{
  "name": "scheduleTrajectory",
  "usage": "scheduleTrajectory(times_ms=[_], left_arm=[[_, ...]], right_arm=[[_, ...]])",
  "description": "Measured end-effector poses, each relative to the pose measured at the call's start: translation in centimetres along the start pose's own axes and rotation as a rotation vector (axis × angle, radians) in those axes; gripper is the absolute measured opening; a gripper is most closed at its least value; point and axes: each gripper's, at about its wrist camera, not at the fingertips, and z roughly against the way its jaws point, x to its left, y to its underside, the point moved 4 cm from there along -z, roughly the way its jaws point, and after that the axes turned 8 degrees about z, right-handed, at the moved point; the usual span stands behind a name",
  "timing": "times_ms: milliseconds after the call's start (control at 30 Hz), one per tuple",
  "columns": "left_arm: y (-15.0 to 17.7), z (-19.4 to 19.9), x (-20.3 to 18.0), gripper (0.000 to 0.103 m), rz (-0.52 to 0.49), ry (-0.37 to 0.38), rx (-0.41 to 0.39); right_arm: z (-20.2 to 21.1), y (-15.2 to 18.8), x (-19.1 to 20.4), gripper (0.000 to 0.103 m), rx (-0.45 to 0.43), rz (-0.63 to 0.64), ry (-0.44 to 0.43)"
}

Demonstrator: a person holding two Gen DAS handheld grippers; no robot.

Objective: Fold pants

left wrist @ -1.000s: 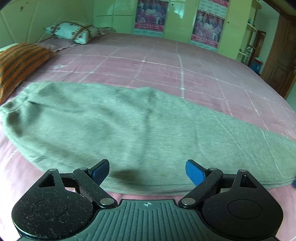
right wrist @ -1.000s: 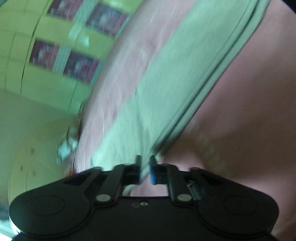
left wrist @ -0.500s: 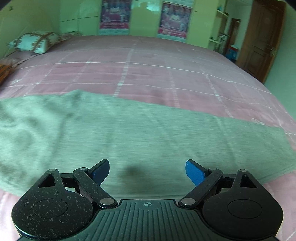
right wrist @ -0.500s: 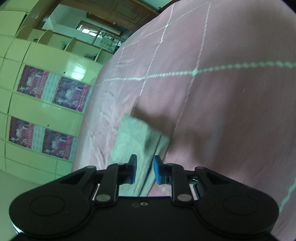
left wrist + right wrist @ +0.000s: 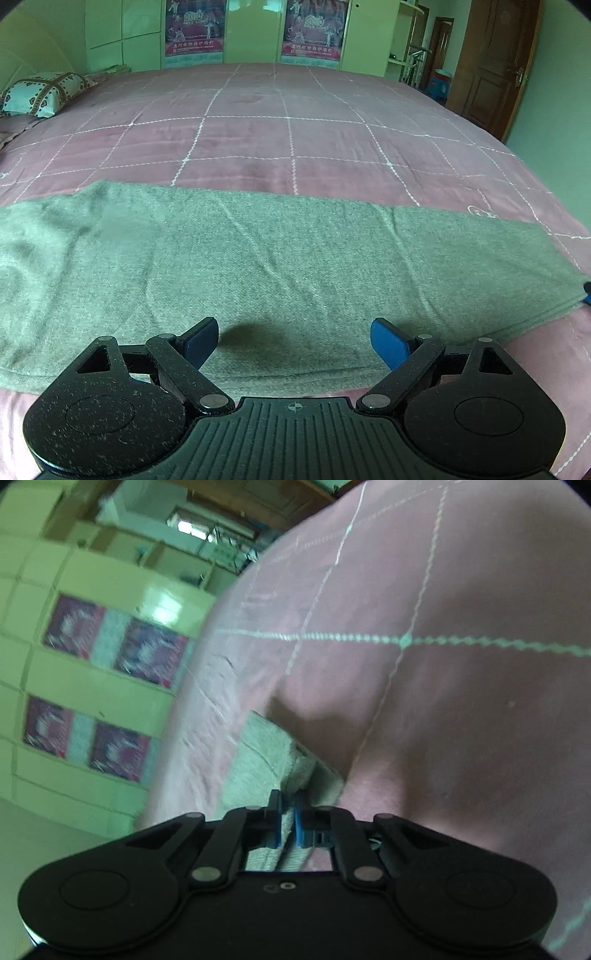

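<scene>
Grey-green pants (image 5: 280, 266) lie flat in a long strip across the pink checked bed cover (image 5: 295, 122). My left gripper (image 5: 293, 338) hovers over the strip's near edge, open, with nothing between its blue pads. At the right end of the strip a bit of blue from the other gripper (image 5: 587, 291) shows by the pants' corner. In the right wrist view the pants' end (image 5: 266, 760) bunches up between the blue pads of my right gripper (image 5: 289, 819), which is shut on the cloth. The cover (image 5: 443, 720) fills the space beyond it.
A patterned pillow (image 5: 40, 92) lies at the bed's far left. Green cupboards with posters (image 5: 255, 29) stand behind the bed. A brown door (image 5: 495, 66) and a blue object (image 5: 441, 83) are at the far right, past the bed's edge.
The left view has slid rightward along the pants, from the waist end toward the leg end. The right gripper moved to the pants' end and its jaws closed on the cloth.
</scene>
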Motion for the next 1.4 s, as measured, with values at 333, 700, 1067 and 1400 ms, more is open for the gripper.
scheduleTrajectory(times_ms=[333,700,1067,1400], left_arm=[[-0.6,-0.3,-2.1,0.089,-0.013,0.027,-0.013],[2.5,-2.5,-5.0,0.091,-0.057,-0.046,0.017],[3.2,-2.2,-5.1,0.092,-0.025,-0.014,-0.011],[2.5,-1.1,-4.2,0.093,-0.038,0.011,-0.033]], right_arm=[[0.9,0.6,-0.9,0.02,0.0,0.019,0.031],[-1.7,0.9,0.2,0.006,0.022,0.151,0.108],[-1.0,0.8,-1.1,0.014,-0.015,0.043,0.054],[-0.9,0.0,4.7,0.008,-0.016,0.279,0.101]])
